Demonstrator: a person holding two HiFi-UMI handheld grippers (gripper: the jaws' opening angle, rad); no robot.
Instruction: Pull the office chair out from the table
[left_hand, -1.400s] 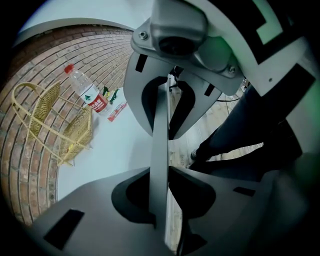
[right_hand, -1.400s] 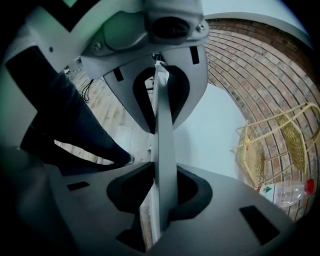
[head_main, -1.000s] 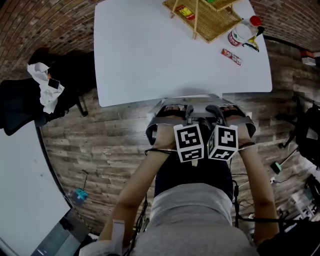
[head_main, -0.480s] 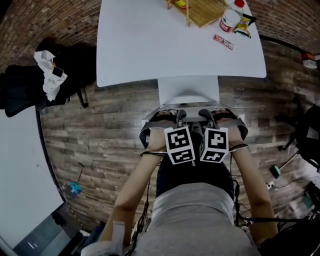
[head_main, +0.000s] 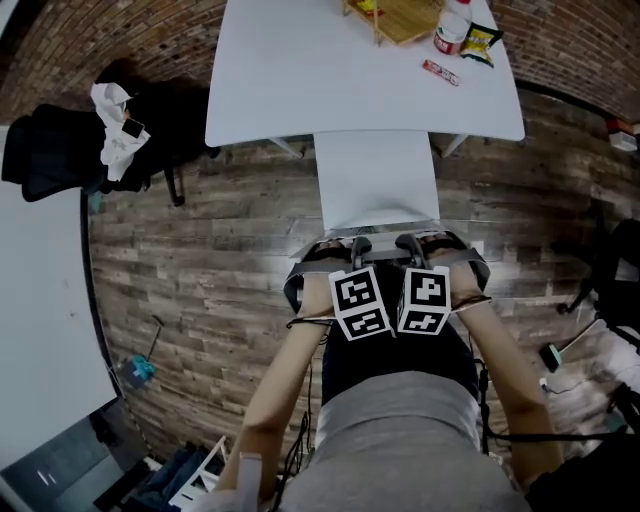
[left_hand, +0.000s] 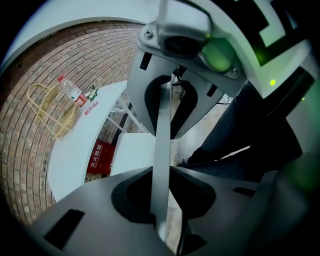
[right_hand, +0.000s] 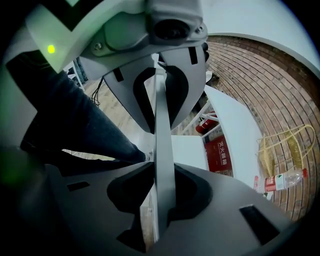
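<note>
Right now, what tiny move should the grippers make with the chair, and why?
Probably draw the chair a little way toward the person. The left gripper and right gripper are both clamped on its thin backrest edge, and the seat's far end still meets the table edge, so it isn't clear yet.

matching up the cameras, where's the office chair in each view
Head view: office chair at centre, white seat just below the white table's near edge.
Left gripper view: its thin back edge runs down the middle, clamped in the left tool.
Right gripper view: same edge down the middle, clamped in the right tool.
Shared landmark: plastic bottle on the table.
</note>
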